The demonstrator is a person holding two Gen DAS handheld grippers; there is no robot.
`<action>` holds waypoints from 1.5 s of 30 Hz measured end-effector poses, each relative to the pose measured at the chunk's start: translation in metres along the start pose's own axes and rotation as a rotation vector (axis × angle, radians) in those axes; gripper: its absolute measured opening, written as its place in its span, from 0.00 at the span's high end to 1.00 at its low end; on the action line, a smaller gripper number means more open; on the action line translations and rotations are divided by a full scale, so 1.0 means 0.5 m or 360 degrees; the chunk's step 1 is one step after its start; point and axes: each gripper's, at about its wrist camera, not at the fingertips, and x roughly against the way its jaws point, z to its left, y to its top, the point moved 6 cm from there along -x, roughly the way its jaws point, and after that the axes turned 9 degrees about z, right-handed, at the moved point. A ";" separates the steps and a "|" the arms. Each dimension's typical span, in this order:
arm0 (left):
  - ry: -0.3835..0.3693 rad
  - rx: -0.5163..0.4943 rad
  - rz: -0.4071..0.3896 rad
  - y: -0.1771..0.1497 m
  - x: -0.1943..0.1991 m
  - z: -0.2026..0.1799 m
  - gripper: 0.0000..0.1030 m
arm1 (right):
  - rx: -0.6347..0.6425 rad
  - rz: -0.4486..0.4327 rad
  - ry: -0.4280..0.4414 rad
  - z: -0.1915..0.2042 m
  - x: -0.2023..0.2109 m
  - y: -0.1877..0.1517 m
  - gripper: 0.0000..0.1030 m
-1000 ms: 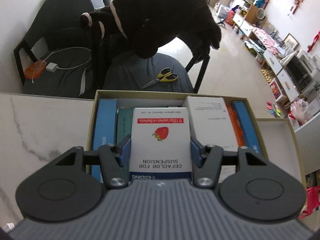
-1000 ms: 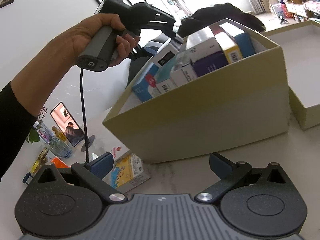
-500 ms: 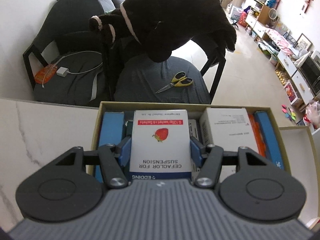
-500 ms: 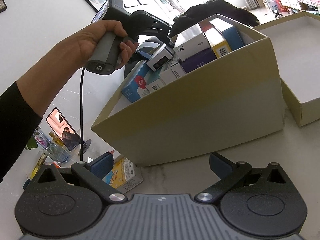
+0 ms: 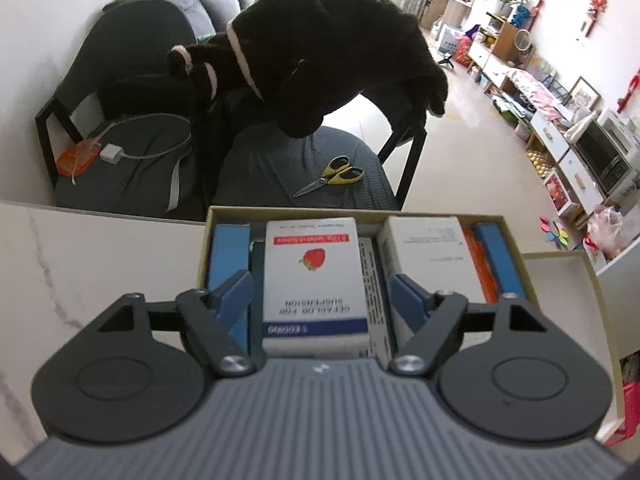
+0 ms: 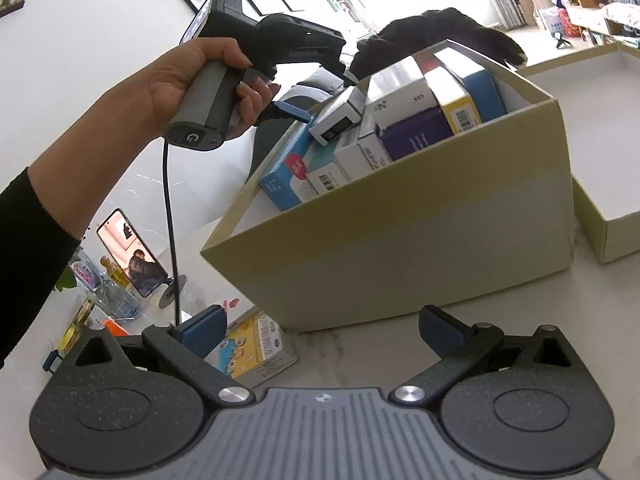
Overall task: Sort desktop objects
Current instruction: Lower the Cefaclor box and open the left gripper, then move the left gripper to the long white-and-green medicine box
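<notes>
A white medicine box with a strawberry picture (image 5: pixel 316 276) stands in the tan carton (image 5: pixel 360 213) among several other medicine boxes. My left gripper (image 5: pixel 320 282) straddles it with its jaws opening; a gap shows between each blue pad and the box. In the right wrist view a person's hand (image 6: pixel 188 84) holds the left gripper (image 6: pixel 320 96) over the carton (image 6: pixel 400 248). My right gripper (image 6: pixel 322 314) hovers low over the table in front of the carton, open and with nothing between its fingers. A yellow cartoon-printed box (image 6: pixel 256 344) lies just beyond its left finger.
The carton's lid (image 6: pixel 624 216) lies upturned to the right. A phone on a stand (image 6: pixel 132 256) and small bottles (image 6: pixel 96 284) sit at the table's left. Beyond the table, a chair holds scissors (image 5: pixel 332 176) and a black plush (image 5: pixel 320 60).
My left gripper's jaws have spread away from the strawberry box, which now rests in the carton, and the gripper has drawn back a little. The right gripper has stayed put.
</notes>
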 end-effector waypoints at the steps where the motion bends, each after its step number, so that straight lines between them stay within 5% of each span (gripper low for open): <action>1: 0.0001 -0.0017 -0.0011 -0.006 0.010 0.002 0.23 | 0.0008 -0.0003 -0.0001 0.004 0.002 -0.001 0.00; 36: 0.0172 -0.0090 -0.0308 -0.326 0.231 0.275 0.11 | 0.0253 0.0028 -0.0024 0.164 0.002 -0.077 0.00; 45: 0.0360 -0.0025 -0.0431 -0.418 0.293 0.351 0.11 | 0.0250 0.0045 -0.0042 0.171 -0.008 -0.079 0.00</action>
